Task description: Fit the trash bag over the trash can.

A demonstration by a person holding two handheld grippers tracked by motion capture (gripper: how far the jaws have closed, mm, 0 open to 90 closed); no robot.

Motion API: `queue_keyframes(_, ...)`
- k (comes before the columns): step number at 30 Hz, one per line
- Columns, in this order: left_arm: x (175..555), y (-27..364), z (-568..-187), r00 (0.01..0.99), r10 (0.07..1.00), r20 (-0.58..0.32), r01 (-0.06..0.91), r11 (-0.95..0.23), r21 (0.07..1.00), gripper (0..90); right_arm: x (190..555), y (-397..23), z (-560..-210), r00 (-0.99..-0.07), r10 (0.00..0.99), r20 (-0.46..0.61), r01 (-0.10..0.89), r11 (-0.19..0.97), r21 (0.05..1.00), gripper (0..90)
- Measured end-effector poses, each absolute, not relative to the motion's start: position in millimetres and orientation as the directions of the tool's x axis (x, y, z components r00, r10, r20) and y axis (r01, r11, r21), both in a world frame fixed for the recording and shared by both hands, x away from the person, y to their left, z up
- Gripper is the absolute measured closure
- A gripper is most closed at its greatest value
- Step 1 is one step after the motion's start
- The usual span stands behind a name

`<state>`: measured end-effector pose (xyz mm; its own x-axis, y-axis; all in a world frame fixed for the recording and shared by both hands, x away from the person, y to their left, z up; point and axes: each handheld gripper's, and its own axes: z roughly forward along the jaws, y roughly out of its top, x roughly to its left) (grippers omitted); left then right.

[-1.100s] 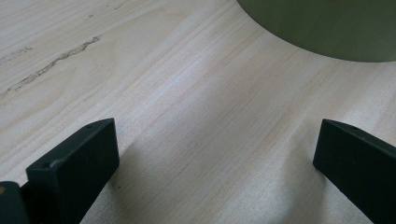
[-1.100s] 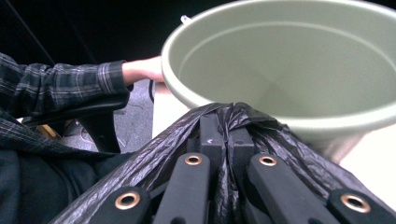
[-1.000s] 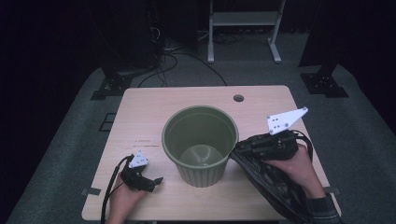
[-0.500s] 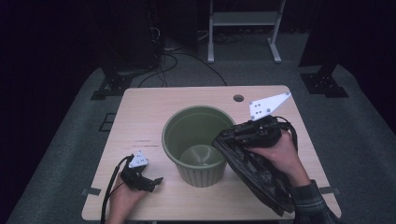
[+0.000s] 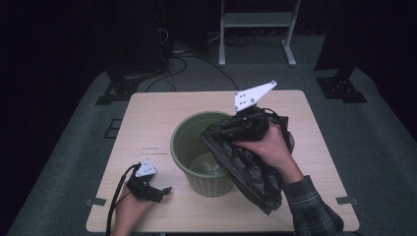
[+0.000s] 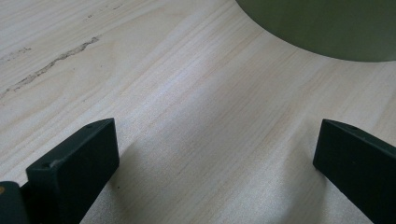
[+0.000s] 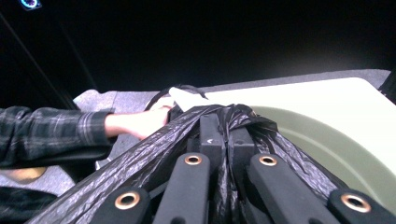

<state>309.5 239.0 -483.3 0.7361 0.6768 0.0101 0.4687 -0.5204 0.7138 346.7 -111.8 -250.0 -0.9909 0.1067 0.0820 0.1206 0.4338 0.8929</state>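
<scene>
An olive-green bin stands upright in the middle of the wooden table. My right gripper is shut on a bunched black plastic bag and holds its gathered end over the bin's right rim, while the rest of the bag hangs down outside the bin. In the right gripper view the jaws are pressed together with the black bag wrapped around them, above the bin's mouth. My left gripper rests open on the table, left of the bin, and nothing lies between its fingers.
The bin's wall is a short way ahead of the left gripper. Beyond the table's far edge are cables on a grey carpet and a metal stand. The person's plaid sleeve shows at the left of the right gripper view.
My right gripper has carried the black bag leftward, from beside the bin to over its right rim. The left gripper has stayed put.
</scene>
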Motion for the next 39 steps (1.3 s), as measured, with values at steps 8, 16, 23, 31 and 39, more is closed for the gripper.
queue_keyframes(8, 309.4, 238.8, -483.3, 0.738, 0.675, 0.011, 0.467, -0.522, 0.714, 0.0, 363.1, -79.7, -245.7, -0.991, 0.081, 0.106, 0.131, 0.427, 0.895, 87.8)
queue_keyframes(16, 309.4, 238.6, -483.3, 0.740, 0.673, 0.010, 0.466, -0.523, 0.714, 0.0, 373.7, -38.8, -246.3, -0.990, 0.028, 0.135, 0.134, 0.427, 0.894, 87.4)
queue_keyframes(23, 309.4, 238.5, -483.3, 0.742, 0.671, 0.010, 0.465, -0.524, 0.714, 0.0, 376.5, -4.9, -253.4, -0.986, -0.027, 0.164, 0.137, 0.425, 0.895, 86.2)
queue_keyframes(31, 309.4, 238.4, -483.3, 0.742, 0.670, 0.010, 0.464, -0.525, 0.714, 0.0, 375.7, -4.6, -256.5, -0.987, -0.014, 0.161, 0.140, 0.427, 0.893, 84.3)
queue_keyframes(39, 309.5, 238.3, -483.4, 0.742, 0.670, 0.010, 0.463, -0.524, 0.714, 0.0, 379.9, -38.2, -263.4, -0.985, 0.080, 0.154, 0.174, 0.441, 0.881, 77.3)
